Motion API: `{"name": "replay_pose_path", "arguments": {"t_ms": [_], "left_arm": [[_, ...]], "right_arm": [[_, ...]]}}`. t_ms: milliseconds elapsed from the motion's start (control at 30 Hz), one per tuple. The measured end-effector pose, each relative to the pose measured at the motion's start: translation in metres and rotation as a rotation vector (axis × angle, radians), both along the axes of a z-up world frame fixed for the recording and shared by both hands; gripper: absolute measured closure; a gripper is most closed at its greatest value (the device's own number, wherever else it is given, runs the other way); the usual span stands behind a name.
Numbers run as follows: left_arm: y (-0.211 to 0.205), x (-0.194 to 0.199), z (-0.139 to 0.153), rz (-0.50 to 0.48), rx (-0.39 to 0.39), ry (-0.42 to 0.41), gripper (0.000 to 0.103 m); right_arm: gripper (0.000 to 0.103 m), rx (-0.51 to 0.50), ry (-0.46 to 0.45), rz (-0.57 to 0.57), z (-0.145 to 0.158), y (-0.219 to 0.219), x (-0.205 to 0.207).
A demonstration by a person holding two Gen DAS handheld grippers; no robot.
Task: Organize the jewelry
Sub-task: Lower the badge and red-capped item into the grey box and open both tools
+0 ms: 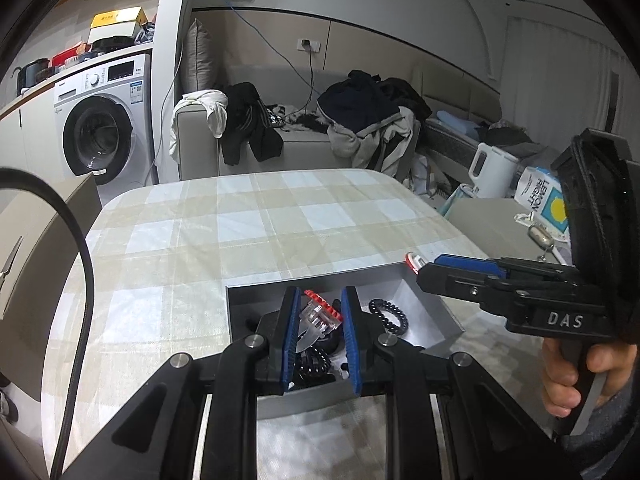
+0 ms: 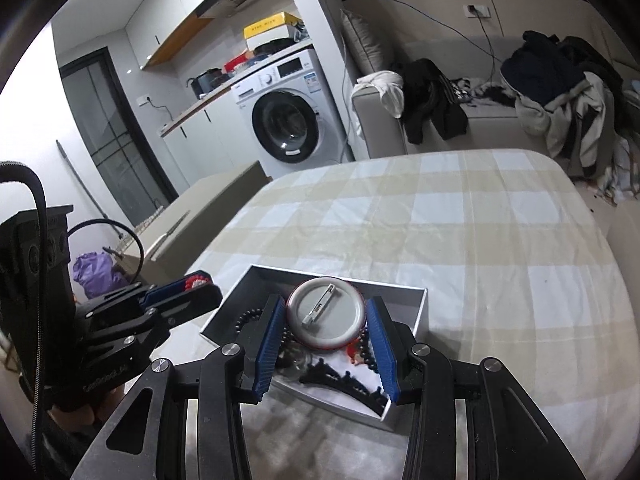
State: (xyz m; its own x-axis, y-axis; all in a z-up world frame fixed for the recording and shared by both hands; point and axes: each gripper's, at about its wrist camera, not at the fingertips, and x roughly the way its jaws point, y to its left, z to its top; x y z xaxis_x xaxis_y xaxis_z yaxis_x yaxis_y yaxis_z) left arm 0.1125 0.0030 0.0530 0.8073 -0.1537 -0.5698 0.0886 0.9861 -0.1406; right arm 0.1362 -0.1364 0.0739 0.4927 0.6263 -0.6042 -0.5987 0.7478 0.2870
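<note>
A grey open box sits on the checked tablecloth and holds several pieces of jewelry. My left gripper is shut on a clear hair clip with red teeth, held over the box; it also shows in the right wrist view. A black spiral hair tie lies in the box. My right gripper is shut on a round pin badge, seen from its back, over the box. In the left wrist view my right gripper hovers at the box's right corner. Black beads and a black hair claw lie inside.
The table carries a beige and white checked cloth. Behind it stand a sofa with clothes, a washing machine and a white kettle. A low side surface at the right holds small items.
</note>
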Motion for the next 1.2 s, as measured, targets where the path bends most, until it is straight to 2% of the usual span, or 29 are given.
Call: {"name": "replay_pose_path", "arguments": {"t_ms": [133, 400, 900, 1100, 1200], "left_arm": [[0.003, 0.007, -0.007, 0.007, -0.026, 0.022, 0.088], [-0.004, 0.016, -0.016, -0.003, -0.029, 0.048, 0.088], [-0.017, 0.024, -0.022, -0.030, 0.008, 0.053, 0.088], [-0.015, 0.025, -0.025, -0.039, -0.030, 0.063, 0.087], [-0.015, 0.023, -0.024, -0.036, -0.030, 0.060, 0.081]], "right_arm": [[0.062, 0.011, 0.025, 0.002, -0.004, -0.003, 0.003], [0.062, 0.010, 0.056, -0.015, -0.012, -0.006, 0.008], [0.061, -0.002, 0.074, -0.021, -0.018, -0.005, 0.010], [0.060, 0.033, 0.099, -0.041, -0.018, -0.010, 0.014], [0.053, 0.019, 0.064, -0.033, -0.013, -0.009, 0.009]]}}
